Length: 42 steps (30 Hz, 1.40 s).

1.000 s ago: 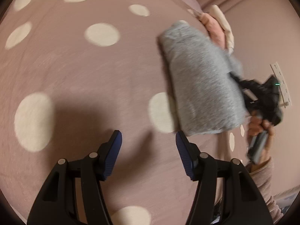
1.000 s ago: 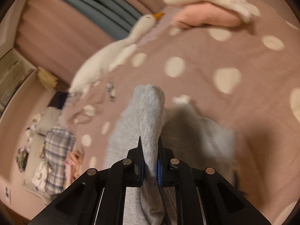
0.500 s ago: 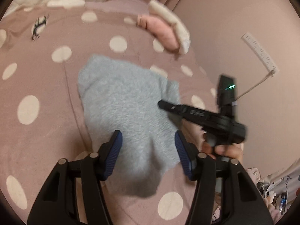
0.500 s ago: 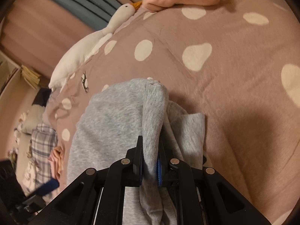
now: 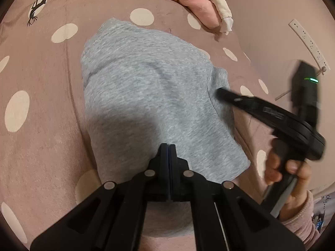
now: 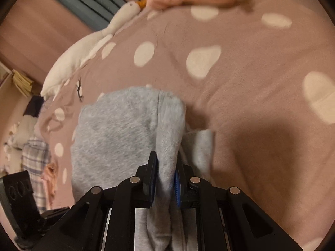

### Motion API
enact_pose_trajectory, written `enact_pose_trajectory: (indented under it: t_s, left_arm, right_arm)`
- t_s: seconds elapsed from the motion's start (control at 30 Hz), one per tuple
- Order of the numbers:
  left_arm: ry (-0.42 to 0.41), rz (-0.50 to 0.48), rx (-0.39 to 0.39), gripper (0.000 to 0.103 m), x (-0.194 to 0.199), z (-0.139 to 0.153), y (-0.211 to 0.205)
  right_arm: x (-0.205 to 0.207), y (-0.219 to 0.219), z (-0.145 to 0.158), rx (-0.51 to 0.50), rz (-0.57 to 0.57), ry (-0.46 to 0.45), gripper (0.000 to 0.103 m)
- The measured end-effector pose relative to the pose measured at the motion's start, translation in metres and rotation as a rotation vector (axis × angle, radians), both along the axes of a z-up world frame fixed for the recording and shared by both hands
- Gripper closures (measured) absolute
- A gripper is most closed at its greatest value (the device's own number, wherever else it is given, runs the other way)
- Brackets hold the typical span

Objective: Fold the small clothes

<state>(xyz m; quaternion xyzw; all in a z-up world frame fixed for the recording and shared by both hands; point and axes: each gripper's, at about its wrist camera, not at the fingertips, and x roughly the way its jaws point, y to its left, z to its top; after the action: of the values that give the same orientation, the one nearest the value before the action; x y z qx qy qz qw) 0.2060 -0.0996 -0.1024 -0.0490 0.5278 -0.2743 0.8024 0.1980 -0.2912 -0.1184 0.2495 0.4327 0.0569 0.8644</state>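
Observation:
A grey folded garment [image 5: 146, 96] lies on the pink spotted bedspread [image 5: 41, 125]. My left gripper [image 5: 169, 146] is shut with its tips pressed on the garment's near part; nothing shows between the pads. My right gripper [image 6: 166, 163] holds a fold of the grey garment [image 6: 117, 136] between its blue pads, jaws slightly parted around the cloth. The right gripper [image 5: 222, 93] also shows in the left wrist view, at the garment's right edge, held by a hand.
A pink and cream pile of folded clothes [image 5: 201, 6] lies at the far edge of the bed. A white goose toy [image 6: 88, 48] lies at the back left. A wall with a power strip [image 5: 307, 41] is to the right. The left gripper body [image 6: 18, 205] is at the lower left.
My left gripper has shut and come down onto the grey garment. The garment has been laid flat on the bed. My right gripper's jaws have parted a little around the fold.

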Motion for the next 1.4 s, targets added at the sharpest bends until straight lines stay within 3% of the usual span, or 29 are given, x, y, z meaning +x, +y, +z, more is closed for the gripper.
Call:
enact_pose_trajectory:
  t_s: [0.07, 0.17, 0.3, 0.37, 0.43, 0.5, 0.57, 0.63, 0.7, 0.9, 1.03, 1.1, 1.17, 1.33, 1.4]
  left_arm:
    - [0.014, 0.006, -0.022, 0.100, 0.003, -0.002, 0.002]
    - [0.029, 0.012, -0.042, 0.100, 0.004, -0.003, 0.006]
    - [0.027, 0.015, -0.040, 0.100, 0.000, -0.003, 0.007]
    - [0.029, 0.018, -0.039, 0.100, 0.001, -0.003, 0.006]
    - [0.030, 0.026, -0.040, 0.100, 0.000, -0.002, 0.008]
    - [0.020, 0.044, -0.051, 0.101, -0.003, 0.004, 0.010]
    - [-0.030, 0.055, -0.066, 0.096, -0.007, 0.016, 0.011]
    - [-0.085, 0.067, -0.073, 0.080, -0.006, 0.027, 0.011]
    - [-0.110, 0.084, -0.087, 0.076, 0.002, 0.036, 0.013]
    - [-0.086, 0.121, -0.041, 0.078, 0.043, 0.025, 0.008]
    - [-0.025, 0.102, 0.043, 0.092, 0.063, -0.003, 0.000]
    - [-0.009, 0.118, 0.032, 0.099, 0.068, -0.010, 0.005]
    - [0.015, 0.125, -0.015, 0.099, 0.070, -0.013, 0.015]
    - [-0.001, 0.130, -0.029, 0.101, 0.058, 0.000, 0.025]
    - [-0.025, 0.119, -0.035, 0.093, 0.046, 0.010, 0.027]
  right_arm:
    - [-0.017, 0.003, 0.022, -0.064, 0.025, -0.091, 0.090]
    - [-0.039, 0.011, 0.038, -0.035, 0.134, -0.165, 0.090]
    - [-0.061, 0.038, 0.028, -0.100, 0.297, -0.144, 0.090]
    - [-0.066, 0.046, 0.014, -0.133, 0.323, -0.104, 0.090]
    - [-0.068, 0.047, -0.006, -0.157, 0.311, -0.038, 0.091]
    - [-0.070, 0.041, -0.018, -0.112, 0.298, -0.029, 0.093]
    - [-0.074, 0.031, -0.020, -0.064, 0.281, -0.049, 0.094]
    - [-0.075, 0.028, -0.022, -0.048, 0.274, -0.053, 0.094]
    - [-0.074, 0.031, -0.022, -0.058, 0.273, -0.055, 0.094]
    - [-0.078, 0.038, -0.019, -0.103, 0.274, -0.074, 0.094]
    - [-0.080, 0.034, -0.023, -0.076, 0.264, -0.072, 0.094]
    - [-0.080, 0.035, -0.022, -0.079, 0.265, -0.073, 0.094]
    - [-0.080, 0.035, -0.022, -0.084, 0.264, -0.073, 0.094]
    - [-0.081, 0.033, -0.022, -0.067, 0.259, -0.072, 0.094]
    - [-0.080, 0.032, -0.022, -0.059, 0.255, -0.072, 0.094]
